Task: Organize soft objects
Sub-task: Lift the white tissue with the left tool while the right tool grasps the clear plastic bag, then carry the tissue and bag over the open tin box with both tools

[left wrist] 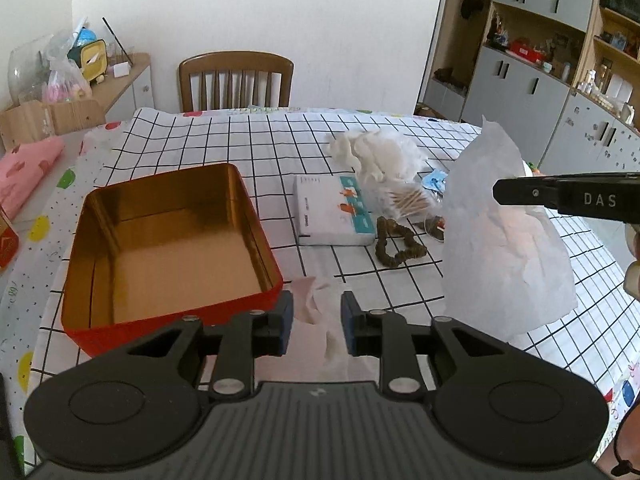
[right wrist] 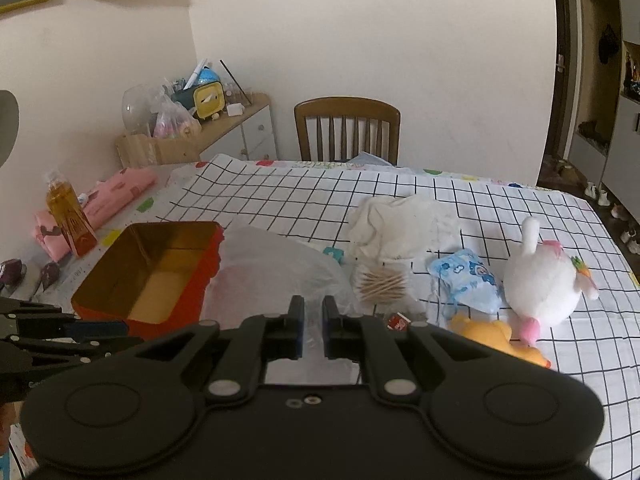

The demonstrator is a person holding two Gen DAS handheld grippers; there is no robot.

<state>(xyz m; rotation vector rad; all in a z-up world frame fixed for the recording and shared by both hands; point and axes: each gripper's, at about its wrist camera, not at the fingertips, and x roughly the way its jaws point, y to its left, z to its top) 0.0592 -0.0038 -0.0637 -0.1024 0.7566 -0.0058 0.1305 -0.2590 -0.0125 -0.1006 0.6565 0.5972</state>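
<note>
Red tin (left wrist: 172,248) is empty (nothing sorted yet); right gripper (right wrist: 312,330) pinches a lifted white tissue (left wrist: 504,240), left gripper (left wrist: 316,320) spread above another tissue (left wrist: 320,300), toys untouched.

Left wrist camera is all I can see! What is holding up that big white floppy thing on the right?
Observer: The right claw has the thin white sheet pinched between its two sides.
Child: Are there any toys I can't see?
Observer: Yes, a white plush bunny lies to the right of the blue printed pouch.
Child: Any more?
Observer: An orange plush lies beside the bunny, nearer the right camera.
</note>
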